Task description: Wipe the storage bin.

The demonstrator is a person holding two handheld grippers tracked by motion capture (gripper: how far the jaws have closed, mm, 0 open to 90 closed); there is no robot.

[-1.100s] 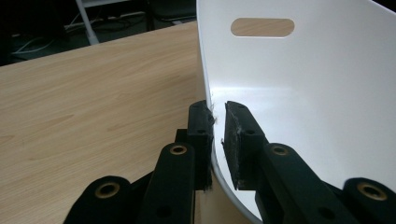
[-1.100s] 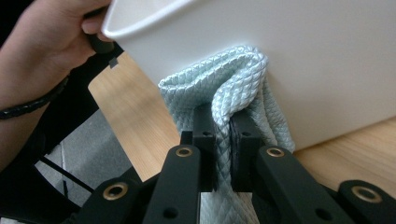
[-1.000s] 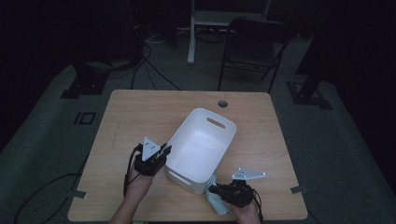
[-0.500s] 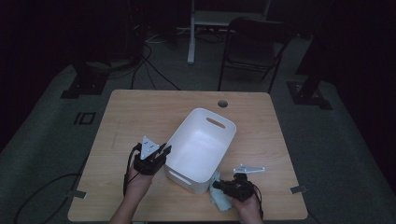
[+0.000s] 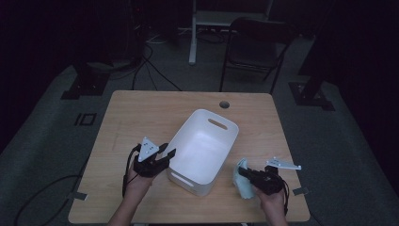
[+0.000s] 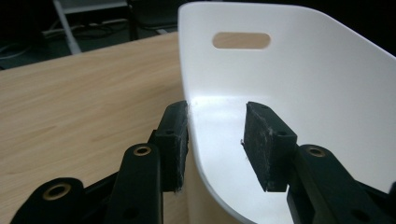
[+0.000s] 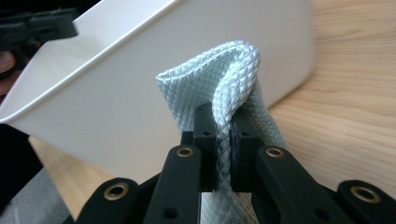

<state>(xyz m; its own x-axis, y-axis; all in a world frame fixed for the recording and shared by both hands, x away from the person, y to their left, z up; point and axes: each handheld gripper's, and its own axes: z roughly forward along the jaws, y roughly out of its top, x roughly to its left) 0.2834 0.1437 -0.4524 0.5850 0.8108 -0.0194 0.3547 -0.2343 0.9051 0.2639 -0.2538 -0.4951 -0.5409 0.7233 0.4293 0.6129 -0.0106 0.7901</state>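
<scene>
Cloth point(image 5: 243, 184) hangs clenched in your right tool point(image 5: 248, 175), just right of the one bin point(image 5: 203, 149) on the desk point(image 5: 141, 113); lift it over the rim before letting go. Left tool view: your left tool point(image 6: 215, 140) straddles the bin wall, jaws just opened, pads point(image 6: 268, 140) not pressing, so steady it. Right tool view: one cloth point(image 7: 233, 79) pinched at its fold, bin ahead.

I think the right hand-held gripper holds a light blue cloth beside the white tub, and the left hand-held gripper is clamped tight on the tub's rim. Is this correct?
Not fully. The left hand-held gripper is not clamped: its jaws have just been opening, and they straddle the white tub rim with one pad standing clear, as the left gripper view shows. The right hand-held gripper does hold the light blue cloth beside the tub.
</scene>
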